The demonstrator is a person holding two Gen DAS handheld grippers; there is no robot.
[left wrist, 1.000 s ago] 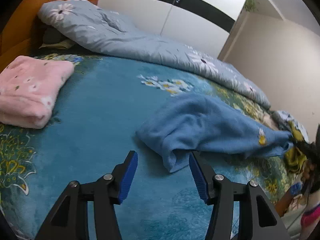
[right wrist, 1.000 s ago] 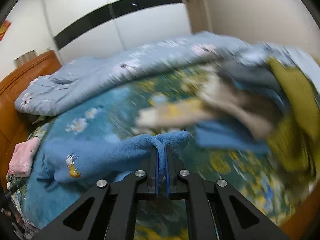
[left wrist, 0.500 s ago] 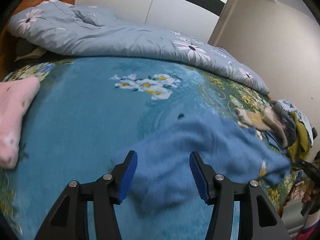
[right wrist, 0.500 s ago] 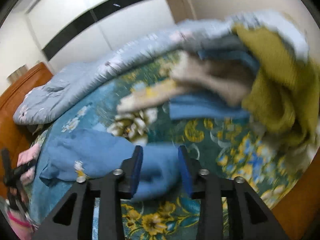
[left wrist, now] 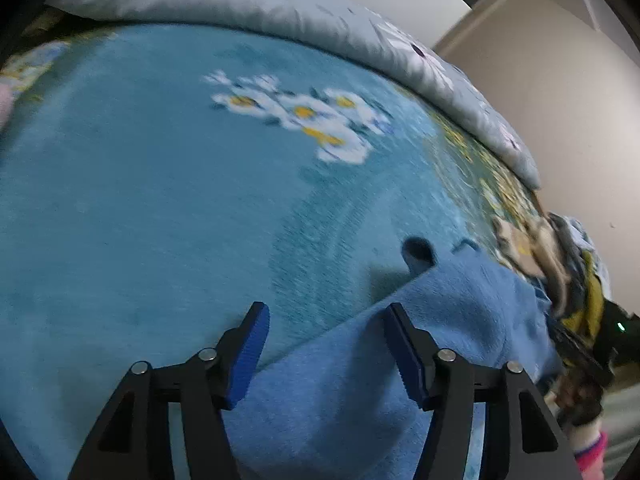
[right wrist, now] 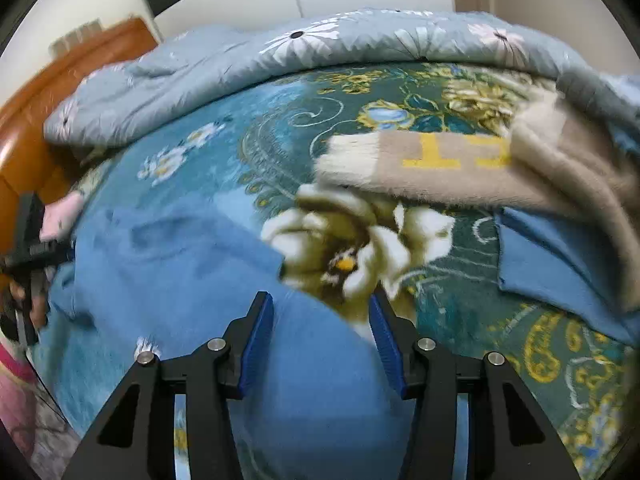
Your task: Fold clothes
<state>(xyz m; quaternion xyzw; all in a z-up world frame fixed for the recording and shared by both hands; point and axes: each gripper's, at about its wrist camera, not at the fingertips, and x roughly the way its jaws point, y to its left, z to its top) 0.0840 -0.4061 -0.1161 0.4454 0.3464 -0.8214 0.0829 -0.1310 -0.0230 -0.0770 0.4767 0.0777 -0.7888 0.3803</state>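
Observation:
A blue fleece garment (left wrist: 400,360) lies spread on the teal floral bedspread (left wrist: 160,200). It also shows in the right wrist view (right wrist: 180,280). My left gripper (left wrist: 326,344) is open, low over the garment's edge, which runs between its fingers. My right gripper (right wrist: 320,332) is open and empty, low over another edge of the same garment. The left gripper shows at the left rim of the right wrist view (right wrist: 28,248).
A pile of unfolded clothes lies at the right: a beige scarf with yellow letters (right wrist: 460,160) and a blue piece (right wrist: 560,264). A grey-blue flowered duvet (right wrist: 320,48) lies along the far side. A pink folded garment (right wrist: 64,216) sits by the wooden headboard (right wrist: 48,92).
My right gripper let go of the blue garment and opened. The garment now lies flat on the bed. Both grippers moved down close over its edges.

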